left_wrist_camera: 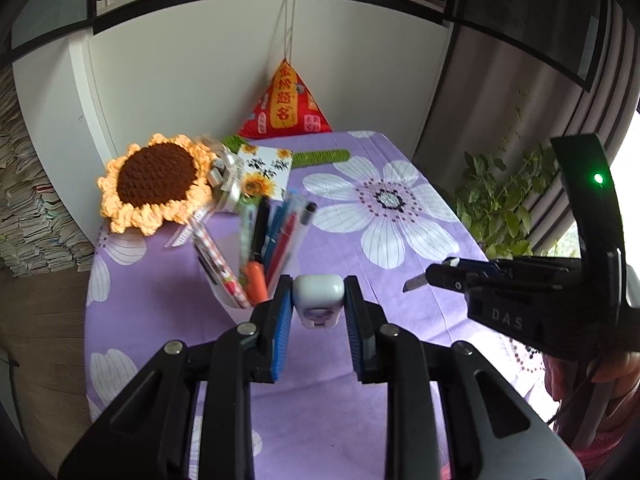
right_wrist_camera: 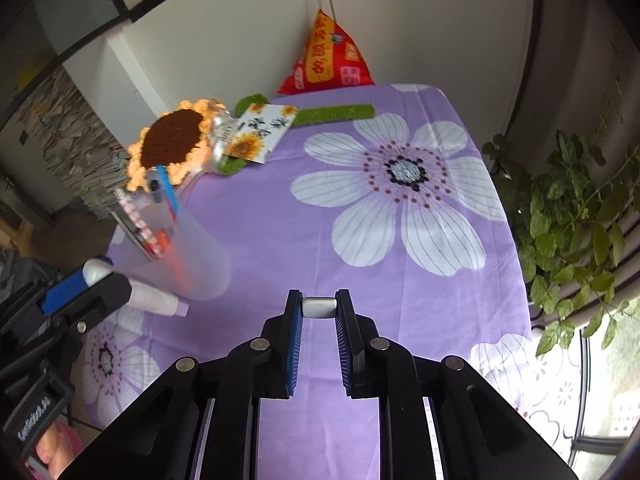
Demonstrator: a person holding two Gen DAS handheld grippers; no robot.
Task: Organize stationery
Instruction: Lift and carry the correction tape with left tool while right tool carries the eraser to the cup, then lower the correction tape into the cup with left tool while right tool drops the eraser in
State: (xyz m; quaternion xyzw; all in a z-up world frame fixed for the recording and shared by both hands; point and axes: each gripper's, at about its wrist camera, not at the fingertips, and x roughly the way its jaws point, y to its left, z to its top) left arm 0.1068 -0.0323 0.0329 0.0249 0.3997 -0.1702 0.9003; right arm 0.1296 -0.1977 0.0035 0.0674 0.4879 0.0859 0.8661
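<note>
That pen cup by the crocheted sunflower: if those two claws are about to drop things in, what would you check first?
1. Left claw grips the white correction-tape-like item: ok.
2. Right claw grips the small silvery piece: ok.
3. Pen cup upright on the purple floral cloth: ok.
4. Room left in the cup among the pens: cannot tell, it looks crowded.
5. Claws apart from each other: ok.
6. Crocheted sunflower out of the cup's way: cannot tell, it sits close behind.
</note>
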